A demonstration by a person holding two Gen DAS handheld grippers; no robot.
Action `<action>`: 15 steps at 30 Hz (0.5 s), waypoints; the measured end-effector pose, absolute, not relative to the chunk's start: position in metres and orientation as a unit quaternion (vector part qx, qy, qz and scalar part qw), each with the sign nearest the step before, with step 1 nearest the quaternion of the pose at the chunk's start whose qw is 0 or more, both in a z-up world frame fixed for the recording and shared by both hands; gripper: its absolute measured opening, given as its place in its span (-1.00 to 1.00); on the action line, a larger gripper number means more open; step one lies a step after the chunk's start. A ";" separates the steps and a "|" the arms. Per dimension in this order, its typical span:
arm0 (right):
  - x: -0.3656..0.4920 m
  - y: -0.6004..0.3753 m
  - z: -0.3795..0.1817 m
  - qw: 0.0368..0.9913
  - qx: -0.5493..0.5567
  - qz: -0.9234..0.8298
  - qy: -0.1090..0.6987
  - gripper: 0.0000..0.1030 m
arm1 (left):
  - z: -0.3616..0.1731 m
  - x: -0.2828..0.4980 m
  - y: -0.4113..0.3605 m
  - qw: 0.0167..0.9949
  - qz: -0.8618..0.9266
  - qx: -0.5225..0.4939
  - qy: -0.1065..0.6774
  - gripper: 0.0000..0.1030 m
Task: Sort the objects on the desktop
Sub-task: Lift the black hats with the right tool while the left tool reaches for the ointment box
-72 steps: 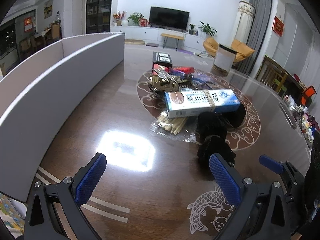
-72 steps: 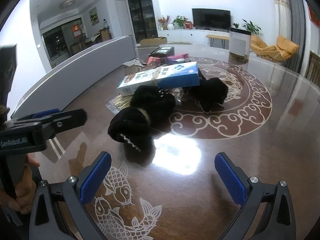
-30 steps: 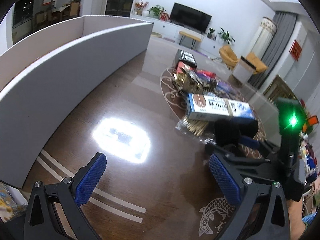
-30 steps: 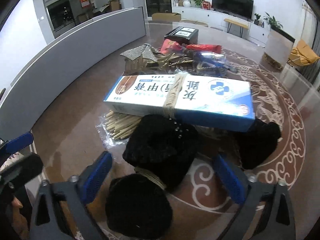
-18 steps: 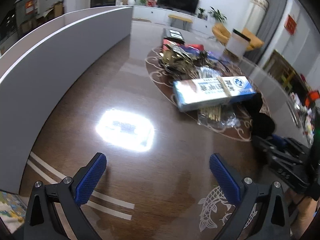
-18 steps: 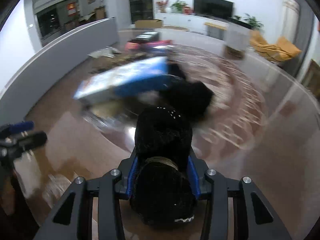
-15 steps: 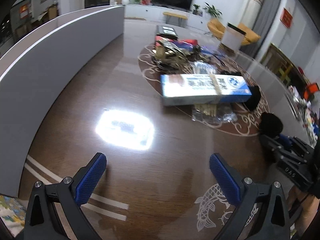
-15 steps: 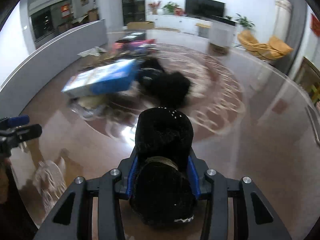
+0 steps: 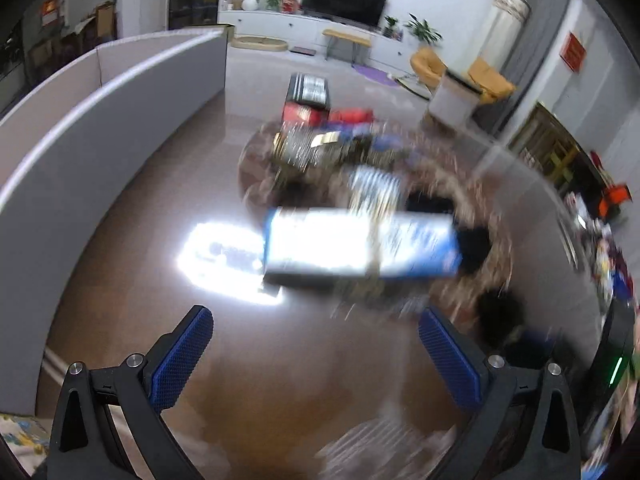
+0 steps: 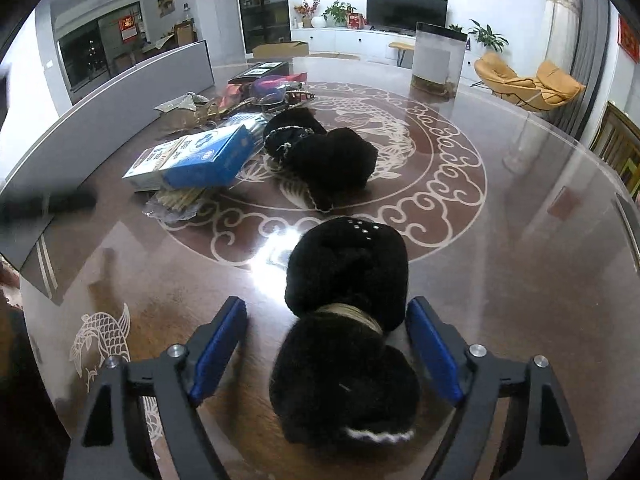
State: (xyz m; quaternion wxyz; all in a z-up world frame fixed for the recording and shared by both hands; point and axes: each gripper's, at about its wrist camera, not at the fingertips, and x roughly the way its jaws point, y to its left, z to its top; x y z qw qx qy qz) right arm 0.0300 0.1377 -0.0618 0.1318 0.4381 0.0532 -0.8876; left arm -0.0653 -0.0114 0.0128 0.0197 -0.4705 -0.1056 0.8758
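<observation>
Half a second ago my right hand-held gripper [image 10: 326, 354] pinched the black bundle [image 10: 346, 332]; now its jaws are opening and the bundle lies loose between them on the surface [image 10: 520, 240], pointing straight away from me. One piece moved; the pile [image 10: 256, 140] waits. My left hand-held gripper [image 9: 316, 354] is spread, empty.

Glossy table [image 10: 520, 240], fuzzy black bundle [image 10: 344, 320]

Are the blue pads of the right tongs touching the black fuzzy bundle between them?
Apart. The right wrist view shows the right tongs opening, with table visible between the left pad and the black fuzzy bundle; the right pad looks narrowly clear too.
</observation>
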 end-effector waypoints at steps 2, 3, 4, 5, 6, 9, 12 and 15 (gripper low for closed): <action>0.031 0.141 -0.062 0.139 0.438 -0.887 0.045 0.69 | 0.024 -0.089 0.005 -0.002 0.874 -0.474 -0.103 1.00; 0.032 0.142 -0.062 0.141 0.437 -0.887 0.041 0.69 | 0.025 -0.101 0.014 -0.014 0.872 -0.480 -0.097 1.00; 0.032 0.142 -0.062 0.144 0.437 -0.887 0.038 0.71 | 0.025 -0.114 0.024 -0.028 0.869 -0.488 -0.082 1.00; 0.031 0.143 -0.063 0.146 0.437 -0.887 0.036 0.73 | 0.020 -0.128 0.037 -0.045 0.864 -0.498 -0.056 1.00; 0.031 0.143 -0.063 0.147 0.437 -0.887 0.035 0.73 | 0.013 -0.140 0.050 -0.060 0.859 -0.508 -0.022 1.00; 0.031 0.142 -0.063 0.147 0.438 -0.886 0.037 0.74 | -0.005 -0.154 0.067 -0.085 0.842 -0.531 0.048 1.00; 0.031 0.143 -0.063 0.149 0.437 -0.886 0.032 0.74 | 0.001 -0.133 0.056 -0.067 0.852 -0.516 0.059 1.00; 0.031 0.145 -0.063 0.156 0.436 -0.886 0.021 0.76 | 0.003 -0.100 0.031 -0.070 0.860 -0.499 0.085 1.00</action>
